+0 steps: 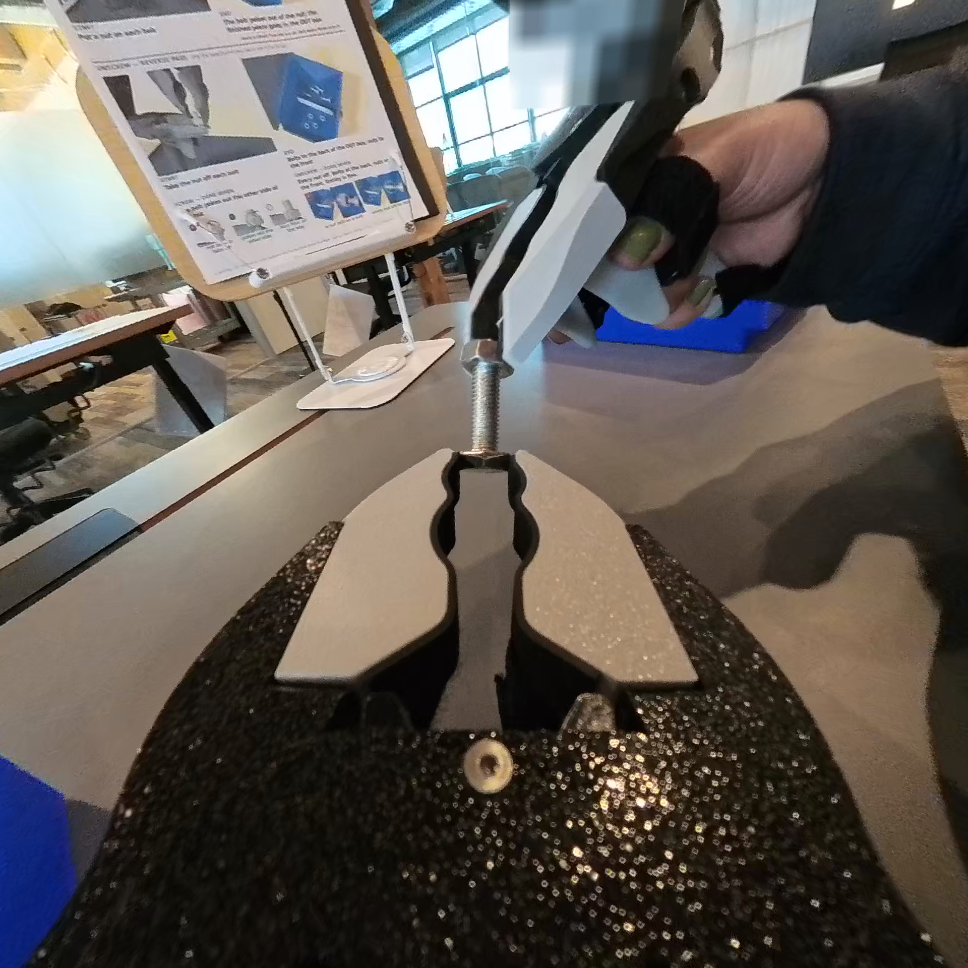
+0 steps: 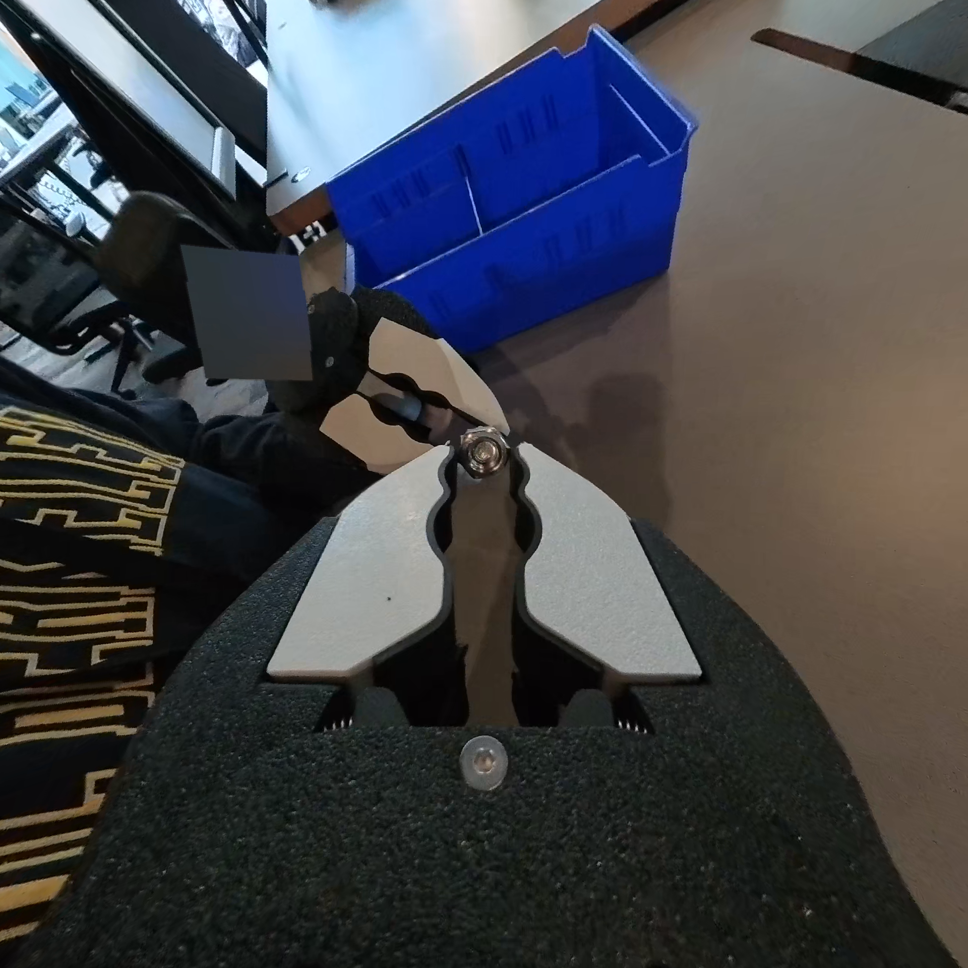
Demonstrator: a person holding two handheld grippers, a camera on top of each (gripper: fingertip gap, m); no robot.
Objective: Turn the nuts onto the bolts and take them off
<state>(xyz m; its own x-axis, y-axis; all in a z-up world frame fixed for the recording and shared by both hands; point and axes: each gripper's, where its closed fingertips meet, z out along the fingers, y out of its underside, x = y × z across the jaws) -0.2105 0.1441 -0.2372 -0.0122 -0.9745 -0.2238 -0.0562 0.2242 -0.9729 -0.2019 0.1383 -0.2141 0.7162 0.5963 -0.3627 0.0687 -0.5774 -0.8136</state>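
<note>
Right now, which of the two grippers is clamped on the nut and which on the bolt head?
The right gripper pinches the nut at the far end of the bolt. The left gripper grips the bolt head.

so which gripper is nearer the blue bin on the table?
Right. The right gripper holds the nut above the table just short of the blue bin. The left gripper grips the bolt head, farther back.

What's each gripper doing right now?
Left gripper: closed on the bolt head.
Right gripper: closed on the nut at the bolt's other end.
</note>
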